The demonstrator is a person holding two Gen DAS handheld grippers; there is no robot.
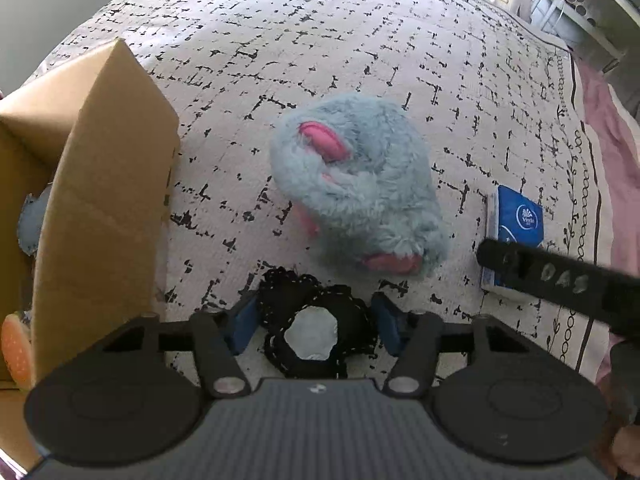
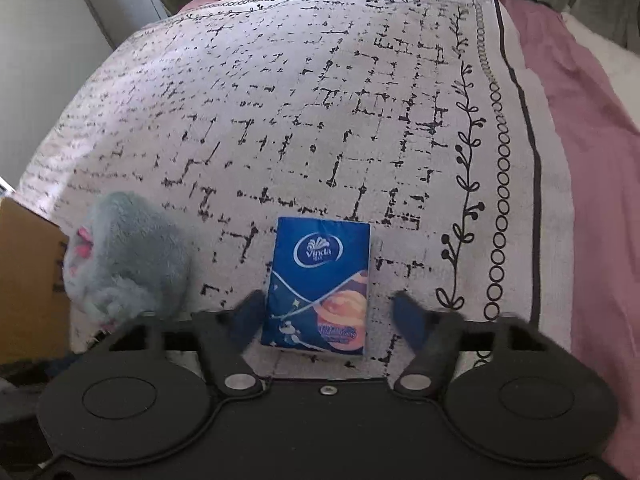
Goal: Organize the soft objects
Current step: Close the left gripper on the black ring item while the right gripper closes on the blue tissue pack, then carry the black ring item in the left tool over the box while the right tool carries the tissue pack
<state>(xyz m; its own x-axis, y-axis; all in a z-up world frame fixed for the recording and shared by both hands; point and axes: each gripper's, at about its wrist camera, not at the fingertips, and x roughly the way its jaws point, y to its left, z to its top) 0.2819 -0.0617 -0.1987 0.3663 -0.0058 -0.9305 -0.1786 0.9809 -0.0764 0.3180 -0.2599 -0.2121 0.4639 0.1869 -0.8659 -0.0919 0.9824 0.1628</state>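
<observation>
- Left wrist view: the left gripper (image 1: 313, 326) straddles a small black lace-edged fabric piece with a pale centre (image 1: 316, 330) lying on the white bedspread with black broken-line print (image 1: 320, 40). Both blue pads sit at its frilly edges; whether they press or merely touch, I cannot tell.
- The lace piece looks light and floppy, so it would likely bunch; a pinch across its middle should hold.
- Just beyond lies a fluffy grey-blue plush toy with pink ears (image 1: 356, 188), bulky, soft and compressible. An open brown cardboard box (image 1: 104, 200) stands at the left, with other soft items inside.
- Right wrist view: the right gripper (image 2: 326, 316) is released, its fingers flanking the near end of a blue plastic-wrapped tissue pack (image 2: 320, 284) flat on the bedspread; one pad nearly touches, the other stands clear.
- The pack probably feels light, squashy and slick-wrapped; its long sides suit the grip.
</observation>
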